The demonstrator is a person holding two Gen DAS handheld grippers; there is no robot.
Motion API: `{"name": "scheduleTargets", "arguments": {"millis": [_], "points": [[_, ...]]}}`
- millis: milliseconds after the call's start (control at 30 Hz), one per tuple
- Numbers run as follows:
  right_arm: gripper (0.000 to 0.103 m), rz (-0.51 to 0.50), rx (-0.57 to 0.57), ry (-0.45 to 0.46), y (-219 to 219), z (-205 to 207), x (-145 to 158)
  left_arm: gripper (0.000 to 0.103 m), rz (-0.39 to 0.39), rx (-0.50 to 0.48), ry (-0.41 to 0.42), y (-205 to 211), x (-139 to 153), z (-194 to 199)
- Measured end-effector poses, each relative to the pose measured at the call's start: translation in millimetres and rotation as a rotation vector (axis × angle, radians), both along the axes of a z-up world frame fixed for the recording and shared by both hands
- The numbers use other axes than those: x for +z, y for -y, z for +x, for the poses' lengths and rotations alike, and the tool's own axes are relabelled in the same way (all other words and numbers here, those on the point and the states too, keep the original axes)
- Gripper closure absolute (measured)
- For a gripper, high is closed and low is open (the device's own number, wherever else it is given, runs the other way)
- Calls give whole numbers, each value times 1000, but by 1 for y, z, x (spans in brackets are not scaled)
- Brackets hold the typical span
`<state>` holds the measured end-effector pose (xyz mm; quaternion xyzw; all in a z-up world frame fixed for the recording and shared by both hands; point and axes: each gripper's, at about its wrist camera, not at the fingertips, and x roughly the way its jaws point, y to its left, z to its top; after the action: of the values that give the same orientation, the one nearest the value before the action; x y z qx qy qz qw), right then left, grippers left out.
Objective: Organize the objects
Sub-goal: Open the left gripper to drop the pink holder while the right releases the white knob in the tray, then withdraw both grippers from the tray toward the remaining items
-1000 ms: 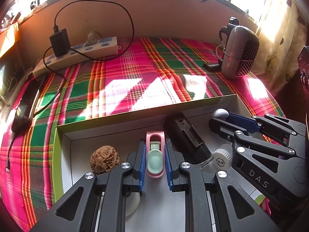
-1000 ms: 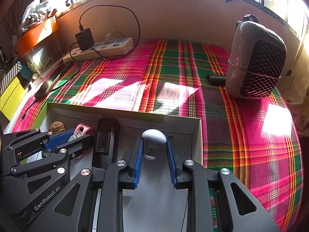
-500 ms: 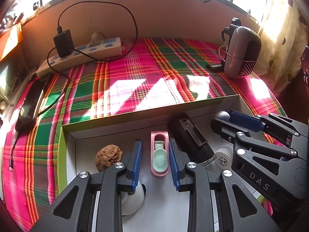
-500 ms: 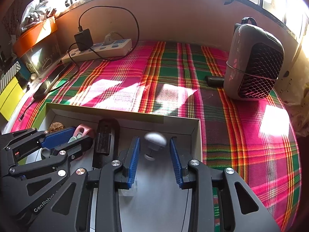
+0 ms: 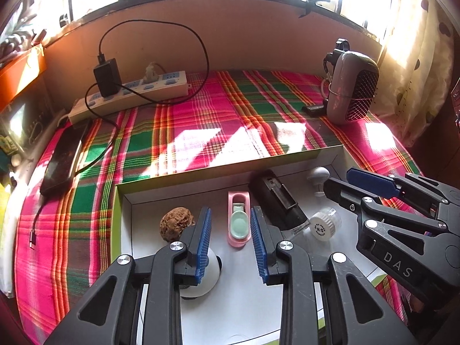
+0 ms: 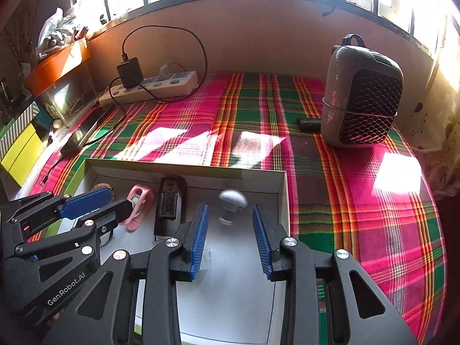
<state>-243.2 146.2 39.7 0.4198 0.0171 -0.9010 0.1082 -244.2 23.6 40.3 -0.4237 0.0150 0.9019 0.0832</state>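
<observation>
Both our jaws just opened: left gripper (image 5: pixel 230 241) freed pink clip (image 5: pixel 238 218), right gripper (image 6: pixel 230 241) freed white knob (image 6: pixel 232 202); both boxed.

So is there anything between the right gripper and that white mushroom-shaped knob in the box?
Nothing visible. The white knob lies on the box floor just ahead of the right gripper, in line with the gap between its open jaws. The black rectangular piece lies off to the left, clear of that path.
</observation>
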Motion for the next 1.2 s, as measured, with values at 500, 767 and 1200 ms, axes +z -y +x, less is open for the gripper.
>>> {"name": "scheduleTargets", "arguments": {"millis": [500,767,1200], "points": [[70,-12,-5,-43,0,50,14,77,-3,2,-41,5,15,46],[70,-25,-3,-56,1,80,17,77,35,15,-62,20,21,78],[69,-53,6,-44,-1,128,8,75,126,-20,-14,45,3,120]]}}
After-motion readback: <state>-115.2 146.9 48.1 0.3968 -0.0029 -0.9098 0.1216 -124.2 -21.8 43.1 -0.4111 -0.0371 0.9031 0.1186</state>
